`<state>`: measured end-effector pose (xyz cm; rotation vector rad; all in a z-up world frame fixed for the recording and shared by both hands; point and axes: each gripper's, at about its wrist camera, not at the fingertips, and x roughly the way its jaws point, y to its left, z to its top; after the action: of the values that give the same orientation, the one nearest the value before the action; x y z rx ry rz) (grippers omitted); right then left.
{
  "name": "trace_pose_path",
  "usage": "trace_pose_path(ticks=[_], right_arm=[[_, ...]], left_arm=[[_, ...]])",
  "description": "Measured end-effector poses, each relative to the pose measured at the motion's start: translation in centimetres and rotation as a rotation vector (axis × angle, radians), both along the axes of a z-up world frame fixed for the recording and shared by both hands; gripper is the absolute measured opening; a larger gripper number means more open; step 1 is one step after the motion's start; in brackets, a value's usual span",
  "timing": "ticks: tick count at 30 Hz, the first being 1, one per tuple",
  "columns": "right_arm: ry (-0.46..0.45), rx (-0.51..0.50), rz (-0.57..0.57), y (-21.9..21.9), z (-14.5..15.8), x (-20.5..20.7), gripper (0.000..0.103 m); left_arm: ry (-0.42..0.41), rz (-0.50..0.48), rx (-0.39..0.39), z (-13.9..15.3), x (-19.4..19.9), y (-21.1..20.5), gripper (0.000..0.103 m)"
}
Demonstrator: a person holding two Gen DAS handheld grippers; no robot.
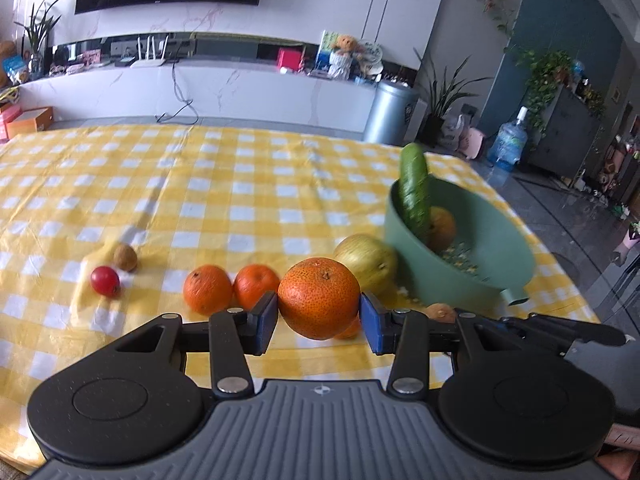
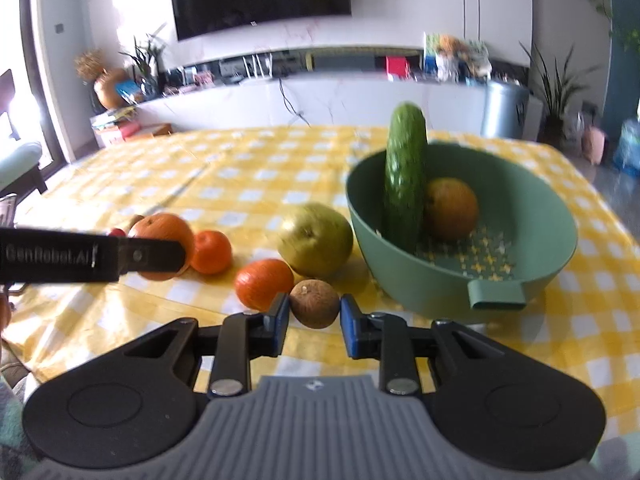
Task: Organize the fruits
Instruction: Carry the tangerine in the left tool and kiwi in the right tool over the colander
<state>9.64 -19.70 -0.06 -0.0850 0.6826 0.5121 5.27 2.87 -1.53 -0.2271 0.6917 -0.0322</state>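
My left gripper (image 1: 319, 318) is shut on a large orange (image 1: 319, 298) and holds it above the checked tablecloth; it also shows in the right wrist view (image 2: 162, 236). My right gripper (image 2: 314, 318) is shut on a small brown kiwi-like fruit (image 2: 315, 303). A green colander bowl (image 2: 516, 280) holds a cucumber (image 2: 405, 184) standing on end and an orange fruit (image 2: 451, 208). It also shows in the left wrist view (image 1: 488, 276). A yellow-green pear (image 2: 316, 240) and two small oranges (image 2: 264, 282) (image 2: 211, 251) lie left of the bowl.
In the left wrist view two oranges (image 1: 207, 289) (image 1: 256, 284), a red tomato-like fruit (image 1: 105, 280) and a brown fruit (image 1: 125, 257) lie on the cloth. The table's right edge (image 1: 560, 248) runs just past the bowl. A TV cabinet (image 1: 240, 88) stands beyond the table.
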Motion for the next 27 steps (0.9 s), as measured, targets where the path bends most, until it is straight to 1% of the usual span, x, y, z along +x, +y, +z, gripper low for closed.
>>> trace_pose_path(ticks=[7, 10, 12, 15, 19, 22, 27], right_arm=[[-0.079, 0.038, -0.013, -2.1, 3.0, -1.6, 0.024], [-0.087, 0.051, -0.030, -3.3, 4.2, -1.4, 0.024], [-0.092, 0.048, -0.046, -4.1, 4.8, -1.1, 0.024], [-0.108, 0.018, -0.069, -5.4, 5.6, -0.4, 0.024], [-0.082, -0.021, -0.076, -6.7, 6.0, 1.4, 0.024], [-0.082, -0.076, -0.059, -7.1, 6.1, 2.6, 0.024], [-0.040, -0.146, -0.017, -7.5, 5.9, 5.0, 0.024]], left_arm=[[-0.046, -0.063, -0.041, 2.5, -0.1, -2.1, 0.050], [-0.055, -0.102, -0.056, 3.3, 0.3, -3.3, 0.050], [-0.056, -0.117, -0.051, 3.6, 0.9, -4.2, 0.050], [-0.057, -0.156, -0.038, 4.1, 2.0, -5.5, 0.050], [-0.041, -0.219, -0.015, 4.3, 3.8, -7.7, 0.050], [-0.003, -0.244, -0.018, 4.1, 5.3, -9.0, 0.050], [0.056, -0.278, -0.001, 3.5, 7.8, -10.7, 0.050]])
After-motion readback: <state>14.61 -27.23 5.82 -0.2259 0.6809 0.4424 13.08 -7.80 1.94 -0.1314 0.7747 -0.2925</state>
